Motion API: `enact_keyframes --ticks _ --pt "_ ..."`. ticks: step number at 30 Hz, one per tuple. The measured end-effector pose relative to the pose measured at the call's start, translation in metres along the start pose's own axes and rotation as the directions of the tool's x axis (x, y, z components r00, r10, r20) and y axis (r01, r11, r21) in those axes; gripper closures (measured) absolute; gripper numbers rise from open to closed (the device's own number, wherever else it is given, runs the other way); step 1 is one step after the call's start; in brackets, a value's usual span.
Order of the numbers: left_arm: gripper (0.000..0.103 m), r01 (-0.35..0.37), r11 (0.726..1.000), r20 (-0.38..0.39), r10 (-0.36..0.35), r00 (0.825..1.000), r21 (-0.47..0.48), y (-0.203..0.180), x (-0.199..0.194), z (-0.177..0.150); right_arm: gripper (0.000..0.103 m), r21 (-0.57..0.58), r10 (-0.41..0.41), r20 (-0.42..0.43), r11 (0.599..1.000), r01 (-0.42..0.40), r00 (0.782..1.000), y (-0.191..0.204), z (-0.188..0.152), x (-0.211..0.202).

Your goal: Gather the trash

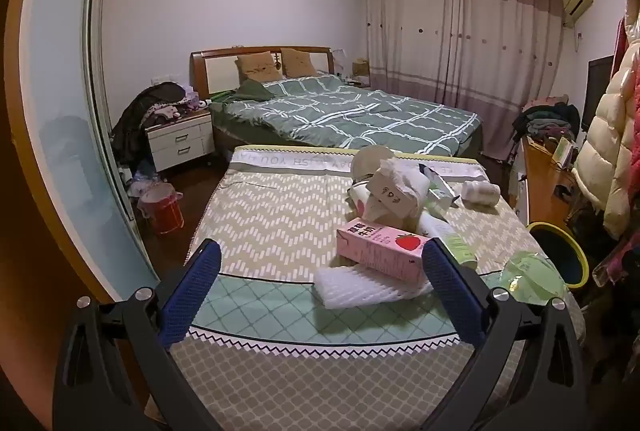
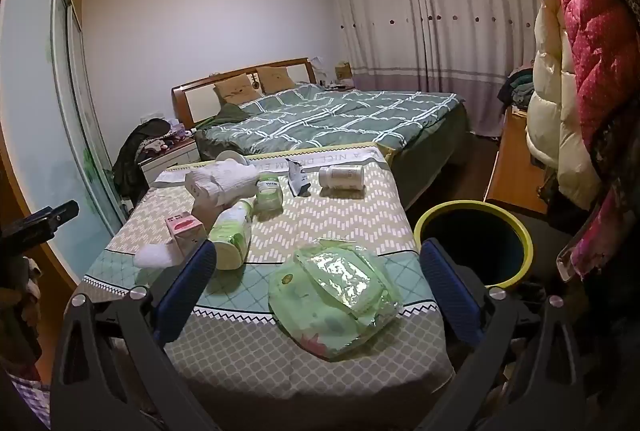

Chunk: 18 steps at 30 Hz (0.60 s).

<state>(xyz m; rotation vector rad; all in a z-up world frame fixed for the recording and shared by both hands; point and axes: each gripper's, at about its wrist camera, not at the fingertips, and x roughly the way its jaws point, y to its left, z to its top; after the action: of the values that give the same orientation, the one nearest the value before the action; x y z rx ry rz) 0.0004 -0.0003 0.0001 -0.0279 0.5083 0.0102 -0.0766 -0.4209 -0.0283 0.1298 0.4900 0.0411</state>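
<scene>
Trash lies on a cloth-covered table (image 1: 260,215). A pink strawberry milk carton (image 1: 380,247) rests on a white foam net (image 1: 360,287), just ahead of my open, empty left gripper (image 1: 320,271). Behind them are crumpled tissue (image 1: 404,179), a green-white bottle (image 1: 448,235) and a white jar (image 1: 482,192). My right gripper (image 2: 316,271) is open and empty, its fingers either side of a green wet-wipe pack (image 2: 336,295) at the table's near edge. A dark bin with a yellow rim (image 2: 474,243) stands on the floor to the right of the table.
A bed with a green checked quilt (image 1: 340,111) stands behind the table. A white nightstand (image 1: 180,143) and a red bucket (image 1: 166,211) are at the left by the sliding wardrobe door. Hanging coats (image 2: 568,71) and a wooden desk (image 2: 516,167) crowd the right side.
</scene>
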Motion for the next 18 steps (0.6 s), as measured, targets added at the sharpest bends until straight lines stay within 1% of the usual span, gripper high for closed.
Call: enact_keyframes --ticks 3,4,6,8,12,13,18 --pt "0.004 -0.009 1.000 0.006 0.009 1.000 0.007 -0.003 -0.001 0.001 0.006 0.002 0.002 0.003 1.000 -0.002 1.000 -0.001 0.000 0.001" --pt "0.004 -0.005 1.000 0.016 0.005 1.000 0.022 -0.010 -0.005 0.000 0.006 0.003 0.002 0.003 1.000 -0.002 1.000 -0.001 0.000 0.001" --pt "0.004 -0.004 1.000 0.009 0.003 1.000 0.026 -0.014 -0.005 0.000 0.006 0.009 0.002 0.003 1.000 -0.002 1.000 -0.005 -0.002 0.004" --pt "0.004 0.017 1.000 0.018 -0.017 1.000 0.008 -0.006 -0.012 -0.001 0.006 0.010 0.000 0.003 1.000 0.000 1.000 -0.006 -0.003 0.005" --pt "0.004 0.014 1.000 0.012 -0.014 1.000 0.006 -0.010 -0.010 -0.001 0.006 0.013 -0.005 -0.003 1.000 0.005 1.000 -0.005 -0.002 0.006" --pt "0.004 0.025 1.000 0.013 -0.025 1.000 0.008 -0.006 -0.009 0.001 0.006 0.020 -0.002 -0.009 1.000 0.002 1.000 -0.009 -0.002 0.009" --pt "0.004 0.022 1.000 0.015 -0.022 1.000 0.005 -0.003 -0.012 0.003 0.006 0.024 -0.003 -0.009 1.000 0.003 1.000 -0.009 -0.002 0.009"
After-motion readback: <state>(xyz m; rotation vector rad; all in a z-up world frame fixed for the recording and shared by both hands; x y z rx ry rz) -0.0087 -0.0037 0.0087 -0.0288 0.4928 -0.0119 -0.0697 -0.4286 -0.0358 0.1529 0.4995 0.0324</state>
